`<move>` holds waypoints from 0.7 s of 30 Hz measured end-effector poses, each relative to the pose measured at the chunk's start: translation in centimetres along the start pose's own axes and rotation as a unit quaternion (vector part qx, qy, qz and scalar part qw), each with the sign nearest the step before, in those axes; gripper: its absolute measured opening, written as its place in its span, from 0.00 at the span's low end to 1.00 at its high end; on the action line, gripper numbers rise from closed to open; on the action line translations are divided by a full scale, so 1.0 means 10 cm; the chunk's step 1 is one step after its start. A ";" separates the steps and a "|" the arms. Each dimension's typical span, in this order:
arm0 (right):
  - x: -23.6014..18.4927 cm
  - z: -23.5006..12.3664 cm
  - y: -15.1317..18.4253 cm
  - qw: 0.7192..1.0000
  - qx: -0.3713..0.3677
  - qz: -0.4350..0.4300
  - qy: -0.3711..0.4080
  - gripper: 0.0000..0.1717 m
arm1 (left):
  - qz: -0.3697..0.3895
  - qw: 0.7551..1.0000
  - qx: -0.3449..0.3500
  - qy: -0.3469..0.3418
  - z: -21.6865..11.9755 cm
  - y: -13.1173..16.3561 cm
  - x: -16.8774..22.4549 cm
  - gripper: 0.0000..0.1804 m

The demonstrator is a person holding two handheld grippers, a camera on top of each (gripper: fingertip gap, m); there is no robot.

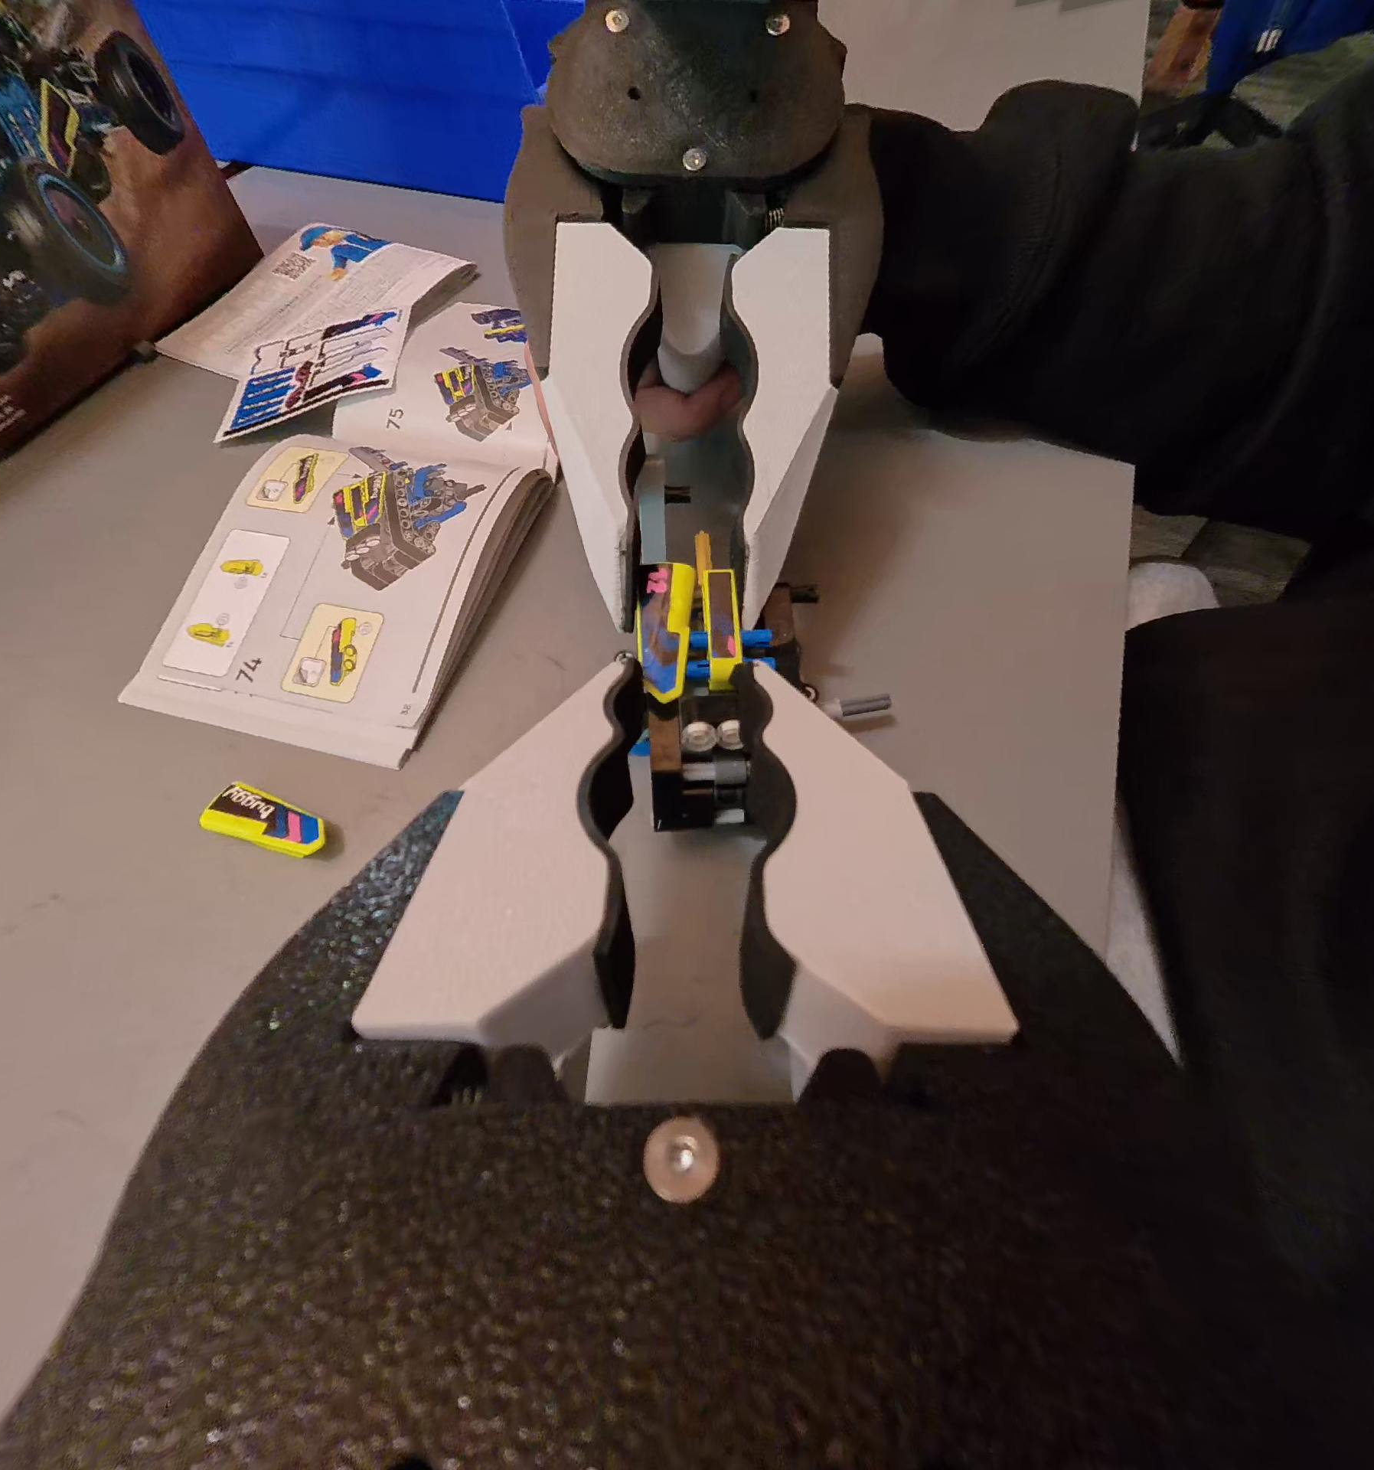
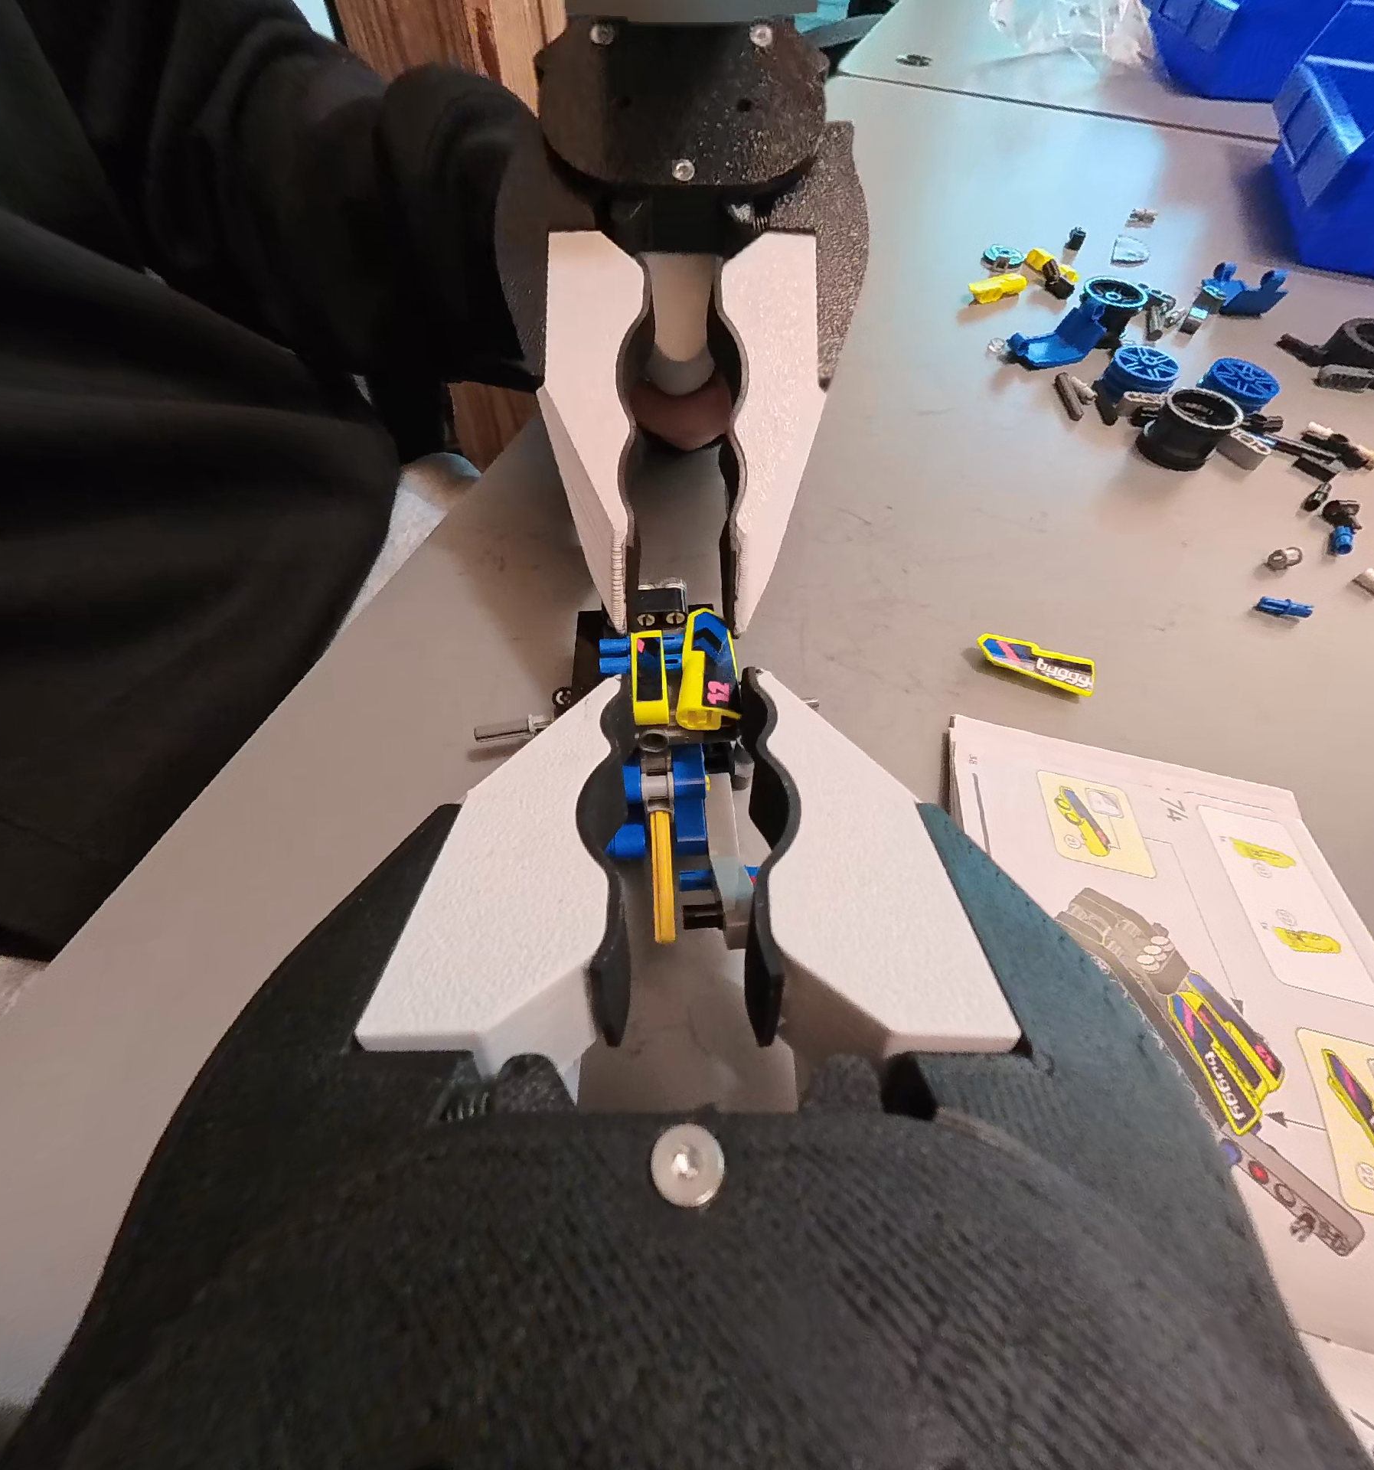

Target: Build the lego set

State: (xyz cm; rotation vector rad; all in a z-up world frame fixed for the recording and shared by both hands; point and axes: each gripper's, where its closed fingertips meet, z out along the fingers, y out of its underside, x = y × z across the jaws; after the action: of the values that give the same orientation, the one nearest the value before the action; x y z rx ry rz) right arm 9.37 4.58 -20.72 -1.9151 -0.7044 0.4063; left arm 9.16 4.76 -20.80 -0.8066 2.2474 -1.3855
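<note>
Yellow, blue and black toy model (image 1: 691,700), part-built, clamped from opposite ends by left gripper (image 1: 691,676) and right gripper (image 2: 683,700) near the bench edge (image 2: 397,604), jaws narrowly parted.

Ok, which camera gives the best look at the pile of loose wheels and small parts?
The right wrist view: the loose wheels and parts lie in plain sight on the grey table. The left wrist view doesn't show them at all.

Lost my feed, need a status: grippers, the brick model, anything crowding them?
Left gripper and right gripper nose to nose, both clamped on the brick model. Model just above the grey table. Loose yellow panel and open instruction booklet alongside, clear of the fingers.
</note>
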 end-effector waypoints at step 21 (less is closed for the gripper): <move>-0.03 0.00 0.00 1.000 -0.001 -0.002 -0.009 0.14 | -0.045 0.997 0.012 0.066 -0.02 -0.03 0.11 0.19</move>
State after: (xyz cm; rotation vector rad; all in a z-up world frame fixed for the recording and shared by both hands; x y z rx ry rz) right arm 9.17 4.37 -20.76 -1.9127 -0.7214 0.4218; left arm 8.22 4.09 -20.45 -0.8416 2.3131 -1.5453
